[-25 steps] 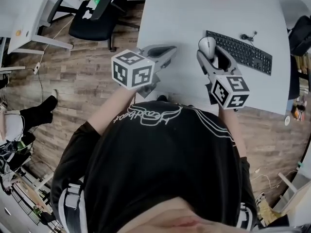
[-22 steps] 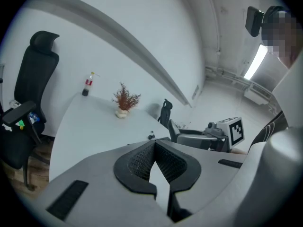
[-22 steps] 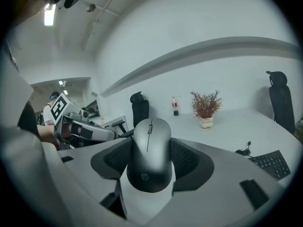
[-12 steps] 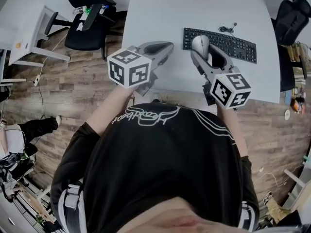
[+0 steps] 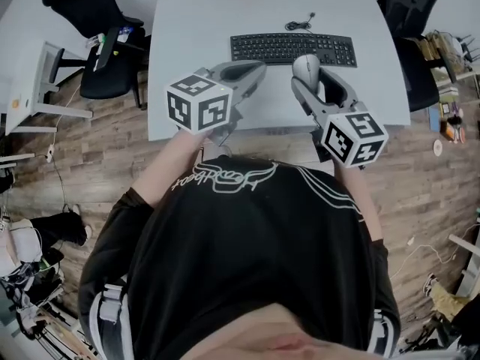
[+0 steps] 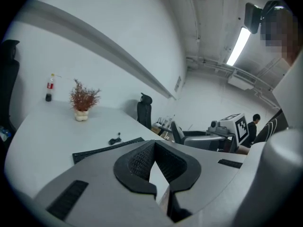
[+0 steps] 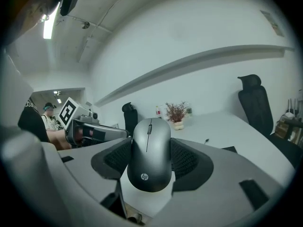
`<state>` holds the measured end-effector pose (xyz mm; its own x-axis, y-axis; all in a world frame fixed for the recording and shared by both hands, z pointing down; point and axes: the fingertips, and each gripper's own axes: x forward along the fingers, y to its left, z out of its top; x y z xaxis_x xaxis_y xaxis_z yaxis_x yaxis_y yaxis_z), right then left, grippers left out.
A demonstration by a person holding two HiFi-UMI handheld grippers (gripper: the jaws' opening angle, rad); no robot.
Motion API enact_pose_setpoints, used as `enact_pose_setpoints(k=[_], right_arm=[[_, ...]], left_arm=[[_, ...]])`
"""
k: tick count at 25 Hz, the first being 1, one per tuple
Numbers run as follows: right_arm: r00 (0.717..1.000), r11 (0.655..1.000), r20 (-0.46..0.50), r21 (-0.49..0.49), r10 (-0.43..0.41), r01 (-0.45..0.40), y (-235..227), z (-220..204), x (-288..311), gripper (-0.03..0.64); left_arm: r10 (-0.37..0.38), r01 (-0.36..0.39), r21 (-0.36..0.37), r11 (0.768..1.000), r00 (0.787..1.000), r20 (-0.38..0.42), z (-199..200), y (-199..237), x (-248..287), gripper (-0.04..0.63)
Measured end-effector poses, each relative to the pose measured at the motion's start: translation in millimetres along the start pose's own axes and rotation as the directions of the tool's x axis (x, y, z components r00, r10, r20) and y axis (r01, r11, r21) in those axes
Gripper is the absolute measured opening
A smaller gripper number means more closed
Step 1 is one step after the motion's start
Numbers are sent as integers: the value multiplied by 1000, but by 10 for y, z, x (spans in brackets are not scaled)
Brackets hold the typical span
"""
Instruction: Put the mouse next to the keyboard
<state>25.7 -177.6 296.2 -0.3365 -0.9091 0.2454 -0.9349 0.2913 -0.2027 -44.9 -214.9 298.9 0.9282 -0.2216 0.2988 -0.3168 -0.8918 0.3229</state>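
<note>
Our right gripper [image 5: 308, 78] clamps the mouse [image 7: 151, 155], the left gripper [image 5: 246, 71] sits closed and empty, so we should lower the mouse flat just beside the keyboard [image 5: 292, 49] before releasing.

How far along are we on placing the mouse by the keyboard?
Done: the mouse is clamped in the right gripper. In hand: it is held over the table, by the keyboard's near edge. Left: set it down beside the keyboard and let go. The left gripper is shut and empty.
</note>
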Motion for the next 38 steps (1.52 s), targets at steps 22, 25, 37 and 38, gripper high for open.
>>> enact_pose_setpoints(k=[22, 25, 37, 38], right_arm=[[904, 902, 33, 88, -427, 423, -1749, -246, -1826, 256], [894, 891, 14, 90, -448, 445, -1964, -273, -1850, 256], [898, 896, -55, 61, -437, 440, -2966, -182, -1486, 256], [899, 898, -59, 52, -435, 438, -3035, -169, -1443, 256]], left_arm=[[-301, 317, 99, 943, 943, -142, -121, -1448, 1762, 8], [-320, 336, 92, 937, 935, -153, -111, -1459, 1996, 8], [-307, 321, 31, 947, 926, -219, -119, -1114, 2895, 8], [-301, 314, 26, 949, 927, -225, -133, -1063, 2935, 8]])
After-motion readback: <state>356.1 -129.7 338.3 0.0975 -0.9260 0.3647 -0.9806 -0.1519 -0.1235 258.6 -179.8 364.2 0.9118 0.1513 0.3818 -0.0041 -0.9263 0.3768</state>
